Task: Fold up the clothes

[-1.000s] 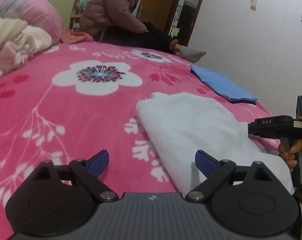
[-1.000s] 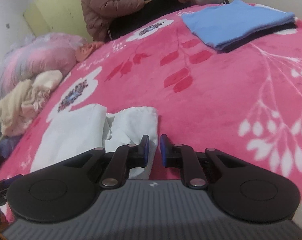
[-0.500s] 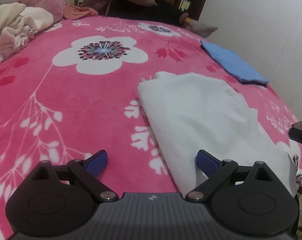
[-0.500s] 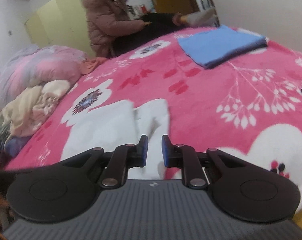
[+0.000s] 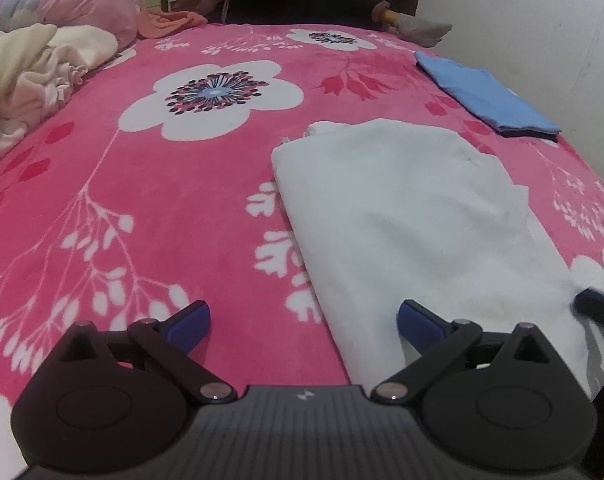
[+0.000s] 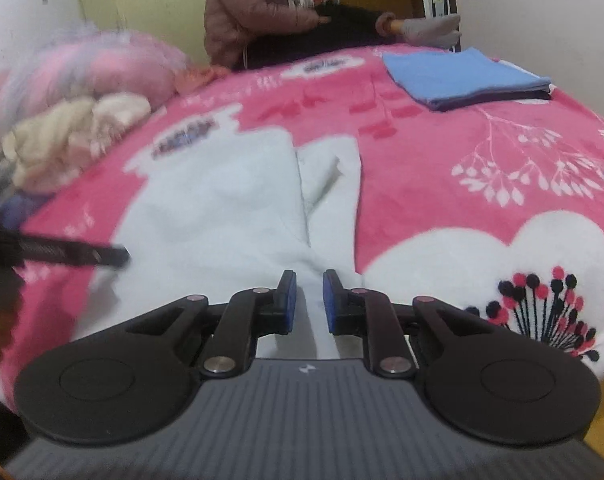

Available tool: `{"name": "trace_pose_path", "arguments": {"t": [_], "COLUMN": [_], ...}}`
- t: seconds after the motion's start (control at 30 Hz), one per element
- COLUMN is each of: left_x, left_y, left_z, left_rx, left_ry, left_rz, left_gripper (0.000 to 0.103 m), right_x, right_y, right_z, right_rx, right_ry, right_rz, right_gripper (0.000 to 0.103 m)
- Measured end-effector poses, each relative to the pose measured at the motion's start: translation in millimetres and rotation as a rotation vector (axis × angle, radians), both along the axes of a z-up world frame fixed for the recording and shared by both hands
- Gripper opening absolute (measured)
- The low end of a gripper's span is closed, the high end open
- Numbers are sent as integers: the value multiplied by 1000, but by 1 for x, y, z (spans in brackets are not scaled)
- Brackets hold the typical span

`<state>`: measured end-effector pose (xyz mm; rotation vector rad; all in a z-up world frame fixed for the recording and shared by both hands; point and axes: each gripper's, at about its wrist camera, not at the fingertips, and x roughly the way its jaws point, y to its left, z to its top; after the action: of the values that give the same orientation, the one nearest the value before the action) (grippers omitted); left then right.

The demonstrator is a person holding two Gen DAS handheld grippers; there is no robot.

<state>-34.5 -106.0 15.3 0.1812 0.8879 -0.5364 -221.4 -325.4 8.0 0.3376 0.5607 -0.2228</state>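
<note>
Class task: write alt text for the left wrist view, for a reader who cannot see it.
A white garment lies partly folded on a pink floral blanket, with the open left gripper empty just in front of it. A folded blue garment lies beyond, and a pile of cream clothes at left.

White walls (image 5: 522,20), yellow-green wardrobe (image 6: 141,4), bed under pink floral blanket (image 5: 141,200).

No readable text, label, brand or number in either view.
</note>
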Motion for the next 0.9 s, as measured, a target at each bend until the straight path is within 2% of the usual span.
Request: {"name": "trace_pose_path", "arguments": {"t": [0.1,0.17,0.23,0.3,0.53,0.67,0.9], "left_x": [-3,-5,-7,-8,-10,-12,-12], "left_y": [-2,-3,-3,-4,-6,-8,-5], "left_z": [0,0,0,0,-2,-2,-5], "left_rx": [17,27,35,40,56,70,45], "left_ry": [-9,-17,-24,-26,-27,-37,-38], "left_rz": [8,12,15,21,32,28,-12], "left_gripper": [102,103,103,103,103,103,103], "right_x": [-9,-11,-11,-10,10,26,50], "right_y": [-3,-11,-20,-32,-61,-71,-70], "right_z": [8,9,10,10,-1,-11,-21], "right_rx": [23,53,94,135,277,344,375], "right_ry": [-56,-64,-69,-74,-43,-9,17], "right_rz": [-18,-44,-68,-86,-67,-41,35], "right_gripper": [15,23,42,55,83,85,91]}}
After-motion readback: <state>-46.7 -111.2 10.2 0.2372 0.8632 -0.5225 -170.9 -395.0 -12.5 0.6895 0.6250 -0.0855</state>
